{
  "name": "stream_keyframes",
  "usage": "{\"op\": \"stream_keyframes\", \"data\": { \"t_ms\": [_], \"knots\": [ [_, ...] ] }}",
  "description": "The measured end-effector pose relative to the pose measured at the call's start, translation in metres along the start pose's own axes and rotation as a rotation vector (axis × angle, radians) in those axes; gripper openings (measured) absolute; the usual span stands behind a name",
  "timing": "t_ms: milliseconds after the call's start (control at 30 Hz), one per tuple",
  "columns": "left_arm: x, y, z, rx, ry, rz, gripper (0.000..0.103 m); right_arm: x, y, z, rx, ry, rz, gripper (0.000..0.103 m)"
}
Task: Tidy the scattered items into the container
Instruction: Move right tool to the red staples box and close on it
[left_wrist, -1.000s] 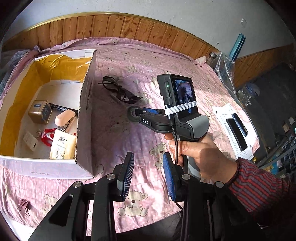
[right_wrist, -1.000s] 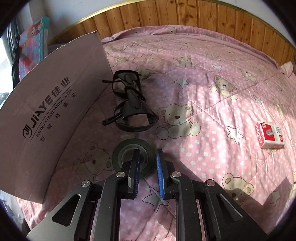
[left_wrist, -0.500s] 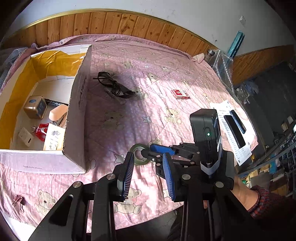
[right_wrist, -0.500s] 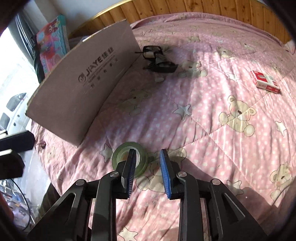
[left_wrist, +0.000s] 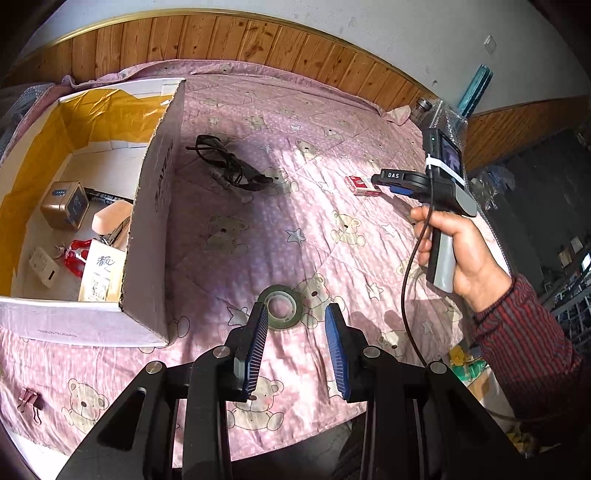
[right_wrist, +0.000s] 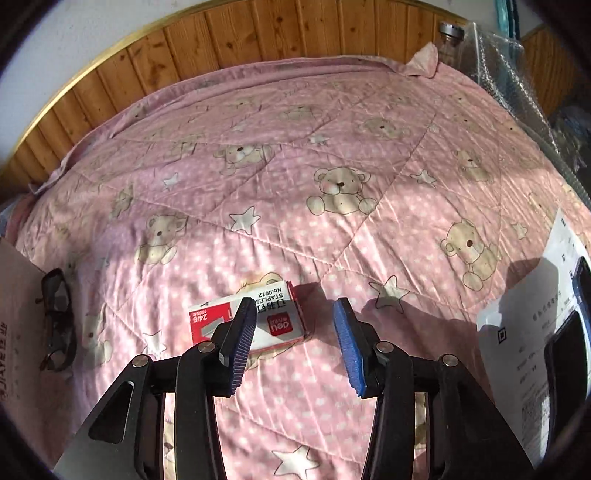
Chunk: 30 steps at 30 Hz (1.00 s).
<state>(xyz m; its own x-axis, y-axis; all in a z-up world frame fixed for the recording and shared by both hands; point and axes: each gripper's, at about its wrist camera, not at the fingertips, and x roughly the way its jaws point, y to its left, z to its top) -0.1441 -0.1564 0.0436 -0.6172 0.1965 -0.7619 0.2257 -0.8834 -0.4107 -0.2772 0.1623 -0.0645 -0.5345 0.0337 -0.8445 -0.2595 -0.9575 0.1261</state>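
On a bed under a pink quilt (left_wrist: 295, 206) printed with bears and stars, backed by wood panelling (left_wrist: 258, 48) below a pale wall, the things lie spread out. At far left a clip (left_wrist: 29, 400) sits near the quilt's edge. Next comes the box (left_wrist: 155, 206), open-topped with yellow lining; inside are a gold cube, a red-handled tool, a white adapter and a paper packet, while the pale thing against its near wall is hard to name, perhaps a stapler. Just right of the box lie glasses (left_wrist: 229, 166), cut off at the frame edge in the right wrist view (right_wrist: 57, 317). The tape (left_wrist: 282, 306) lies flat on the quilt just ahead of the left gripper (left_wrist: 295, 347), whose fingers stand apart and empty. Farther right, the staples (right_wrist: 255, 317) rest on the quilt, partly hidden behind one finger of the right gripper (right_wrist: 295, 332); its fingers are spread wide, gripping nothing. In the left wrist view a hand (left_wrist: 458, 251) in a striped sleeve holds that gripper over the staples (left_wrist: 360, 184). At far right a paper (right_wrist: 524, 332) carries dark phones, cropped by the lens rim.
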Motion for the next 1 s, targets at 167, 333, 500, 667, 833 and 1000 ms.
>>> {"op": "stream_keyframes", "data": {
  "t_ms": [167, 333, 500, 667, 833, 1000],
  "knots": [
    [0.005, 0.005, 0.003, -0.019, 0.001, 0.002, 0.034, 0.018, -0.006, 0.013, 0.078, 0.065, 0.102, 0.05],
    [0.009, 0.007, 0.004, -0.029, 0.0, -0.002, 0.034, -0.008, 0.022, -0.046, 0.117, 0.315, 0.454, 0.049],
    [0.014, 0.006, 0.006, -0.029, 0.007, -0.007, 0.034, -0.046, 0.048, -0.068, -0.21, 0.123, 0.252, 0.051],
    [0.025, -0.006, 0.004, -0.018, 0.026, -0.013, 0.034, -0.021, 0.064, -0.054, -0.187, 0.146, 0.244, 0.053],
    [0.028, -0.006, 0.004, -0.044, 0.017, 0.067, 0.038, 0.004, 0.086, -0.049, -0.197, 0.095, 0.155, 0.05],
    [0.027, -0.001, 0.002, -0.068, 0.015, 0.123, 0.04, -0.024, 0.078, -0.069, -0.233, 0.089, 0.168, 0.016]
  ]
}}
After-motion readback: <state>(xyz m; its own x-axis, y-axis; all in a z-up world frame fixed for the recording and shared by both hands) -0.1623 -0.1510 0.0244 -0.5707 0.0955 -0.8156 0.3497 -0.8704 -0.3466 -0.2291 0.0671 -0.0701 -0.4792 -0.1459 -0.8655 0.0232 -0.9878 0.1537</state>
